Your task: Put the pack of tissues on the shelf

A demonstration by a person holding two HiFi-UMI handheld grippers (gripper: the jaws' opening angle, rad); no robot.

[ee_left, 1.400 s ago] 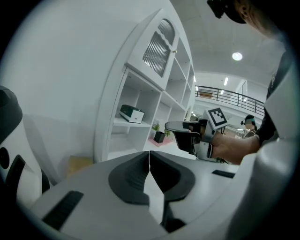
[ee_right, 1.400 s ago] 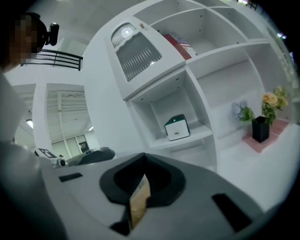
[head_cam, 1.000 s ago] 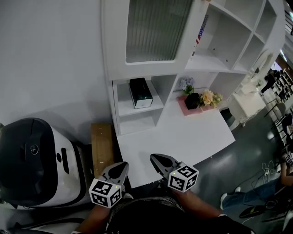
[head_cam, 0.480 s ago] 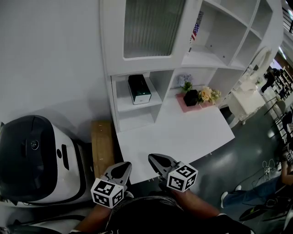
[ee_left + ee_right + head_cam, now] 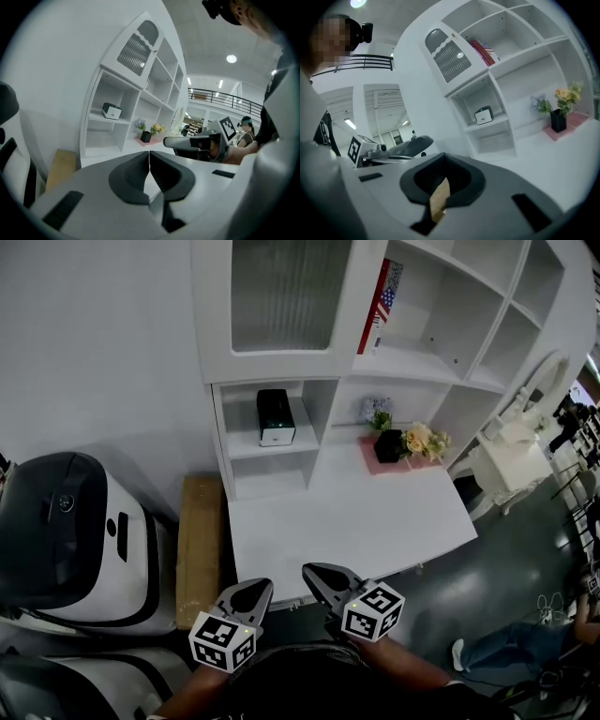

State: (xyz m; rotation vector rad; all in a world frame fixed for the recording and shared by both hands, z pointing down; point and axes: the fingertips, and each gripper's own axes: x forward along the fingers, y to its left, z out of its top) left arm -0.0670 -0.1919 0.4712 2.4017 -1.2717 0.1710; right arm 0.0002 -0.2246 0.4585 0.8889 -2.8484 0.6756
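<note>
The pack of tissues (image 5: 274,416), a dark box with a white front, lies on the upper shelf of the white shelf unit's left cubby (image 5: 267,442). It also shows in the left gripper view (image 5: 111,111) and in the right gripper view (image 5: 483,115). My left gripper (image 5: 260,586) and right gripper (image 5: 308,571) hover side by side at the white desk's near edge, far from the pack. Both are shut with nothing between the jaws. Seen along their own jaws, the left gripper (image 5: 149,161) and right gripper (image 5: 442,177) point toward the shelf.
A white desk (image 5: 356,521) juts out from the shelf unit. A black flower pot (image 5: 388,444) on a pink mat stands at its back. A flag-covered book (image 5: 380,304) leans in an upper cubby. A wooden bench (image 5: 199,540) and a white-and-black machine (image 5: 75,540) stand to the left.
Both grippers have drifted back toward the desk's near edge, still shut. The shelf unit and desk now sit further left and lower in the head view.
</note>
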